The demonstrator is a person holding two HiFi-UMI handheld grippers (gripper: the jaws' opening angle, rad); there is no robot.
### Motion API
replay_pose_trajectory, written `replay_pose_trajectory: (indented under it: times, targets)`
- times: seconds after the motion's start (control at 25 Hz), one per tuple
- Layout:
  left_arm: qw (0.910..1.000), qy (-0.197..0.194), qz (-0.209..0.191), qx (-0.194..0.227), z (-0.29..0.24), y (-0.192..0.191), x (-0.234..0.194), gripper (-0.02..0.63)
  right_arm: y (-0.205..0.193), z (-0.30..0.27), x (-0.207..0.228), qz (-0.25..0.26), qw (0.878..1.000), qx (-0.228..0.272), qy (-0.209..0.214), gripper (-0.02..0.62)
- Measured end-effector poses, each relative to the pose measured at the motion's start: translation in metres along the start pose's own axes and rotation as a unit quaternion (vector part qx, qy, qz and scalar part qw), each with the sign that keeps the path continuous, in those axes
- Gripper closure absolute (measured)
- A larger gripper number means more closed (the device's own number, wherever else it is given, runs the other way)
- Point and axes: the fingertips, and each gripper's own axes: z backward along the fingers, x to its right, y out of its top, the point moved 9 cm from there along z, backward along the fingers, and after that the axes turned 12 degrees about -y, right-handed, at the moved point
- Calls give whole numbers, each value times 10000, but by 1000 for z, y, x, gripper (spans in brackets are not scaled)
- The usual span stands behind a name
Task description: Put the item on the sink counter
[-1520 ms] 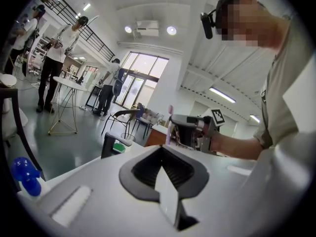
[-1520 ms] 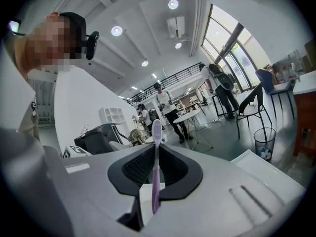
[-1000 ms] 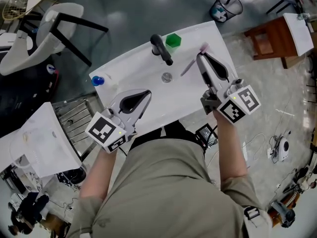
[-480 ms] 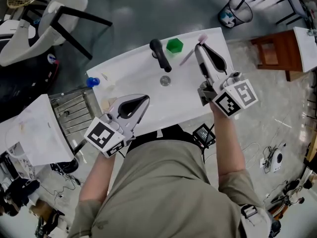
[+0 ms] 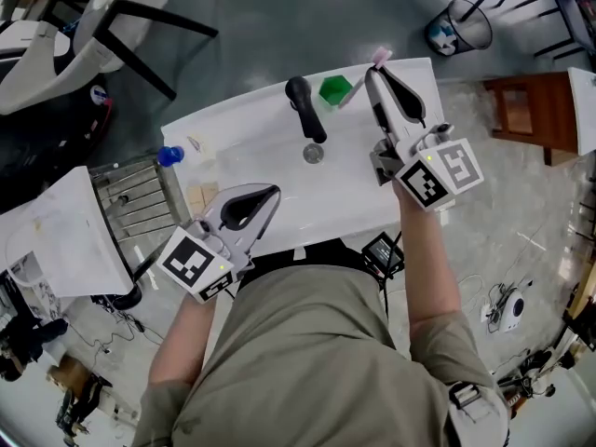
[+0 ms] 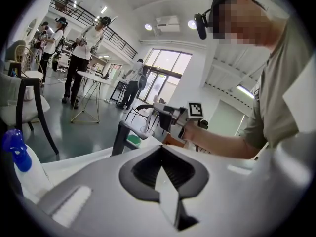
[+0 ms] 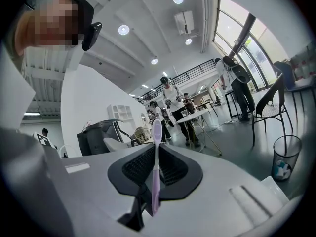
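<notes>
Step in hand: carrying the item to its spot, not yet let go.

- White sink counter (image 5: 223, 124), long slab. Its shallow basin (image 5: 279, 166) holds only the round metal drain (image 5: 313, 154); the black faucet (image 5: 305, 108) stands at the far rim.
- Right gripper (image 5: 377, 77), out over the far right end of the counter. Jaws clamped on a lilac plastic toothbrush (image 7: 156, 172), gripped low on the handle. The bristle head (image 5: 380, 56) pokes past the far edge. Cannot tell if the toothbrush touches the counter.
- Left gripper (image 5: 270, 192), near left, over the counter's near edge. Jaws fully together, nothing between them.
- Black mesh waste bin (image 5: 463, 26), on the floor far right, some blue-and-white rubbish inside.
- Green plastic cup (image 5: 333, 88), on the far rim between faucet and right gripper. Contents cannot be made out.

Next move, as I judge it: lower the toothbrush flat onto the far right rim beside the cup, clear of the basin slope so it doesn't slide in, then part the jaws.
</notes>
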Motion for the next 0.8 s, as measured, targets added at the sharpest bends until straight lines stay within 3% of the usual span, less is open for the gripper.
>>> replay_pose_trajectory:
  times: [0.8]
  targets:
    - [9994, 43, 331, -44, -12, -16, -12, 600, -36, -37, 19, 92, 9998, -197, -5, 557]
